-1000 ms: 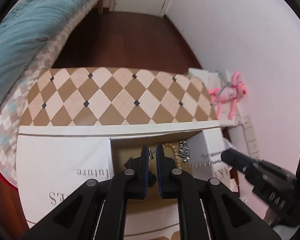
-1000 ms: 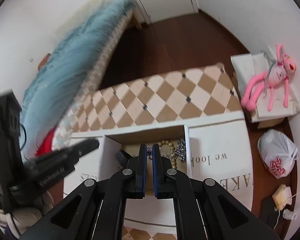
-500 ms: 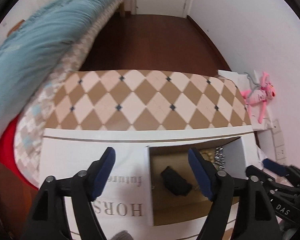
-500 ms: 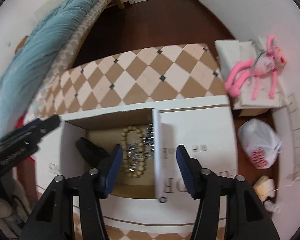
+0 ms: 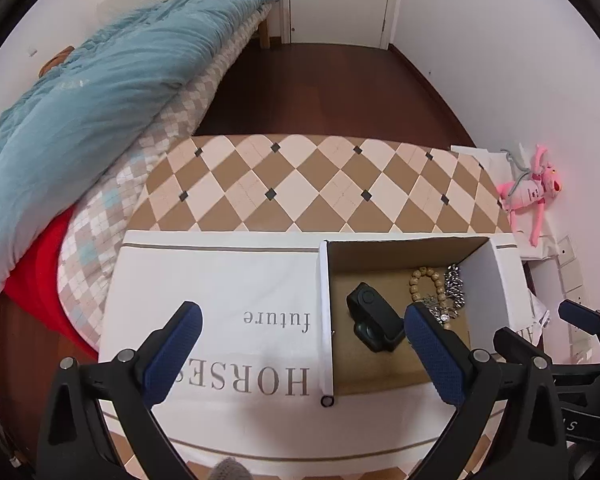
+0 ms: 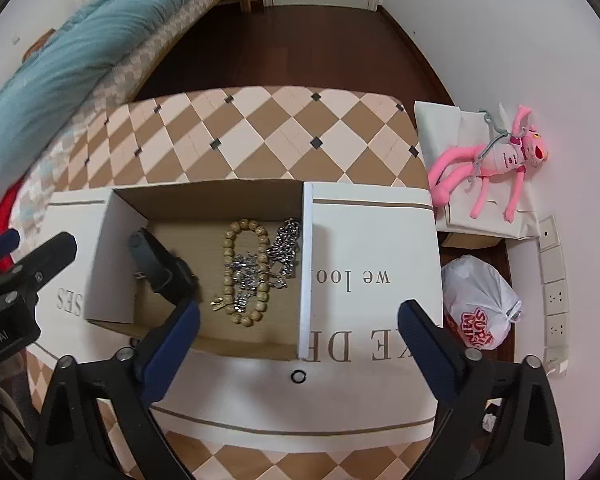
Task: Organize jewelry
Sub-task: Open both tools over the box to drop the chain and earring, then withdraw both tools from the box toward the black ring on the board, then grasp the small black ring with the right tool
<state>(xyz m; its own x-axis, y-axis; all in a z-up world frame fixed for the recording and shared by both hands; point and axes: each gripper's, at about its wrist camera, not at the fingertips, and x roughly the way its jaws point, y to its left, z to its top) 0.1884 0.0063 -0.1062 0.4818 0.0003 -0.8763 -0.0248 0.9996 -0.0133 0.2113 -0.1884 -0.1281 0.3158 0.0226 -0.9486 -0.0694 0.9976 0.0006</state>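
Your checkered tabletop (image 6: 260, 128) carries a white printed box (image 6: 372, 240) with an open cardboard compartment (image 6: 204, 200). Inside lie a black, perhaps plastic, device (image 6: 160, 264), a round wooden bead bracelet (image 6: 244, 272) and tangled silver chains (image 6: 284, 248). Left gripper (image 5: 300, 356) and right gripper (image 6: 298, 348) have just been opening; both fingers stand wide, empty.

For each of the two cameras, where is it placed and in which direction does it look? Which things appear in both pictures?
Left wrist view: sits on the left gripper, looking steeply down at the white box; its own blue fingers stand open, and the right gripper enters at the right edge.
Right wrist view: sits on the right gripper, looking down into the open compartment; its open fingers show, and the left gripper enters at the left edge.
Shared: the bead bracelet, silver chains, black object and pink plush toy.
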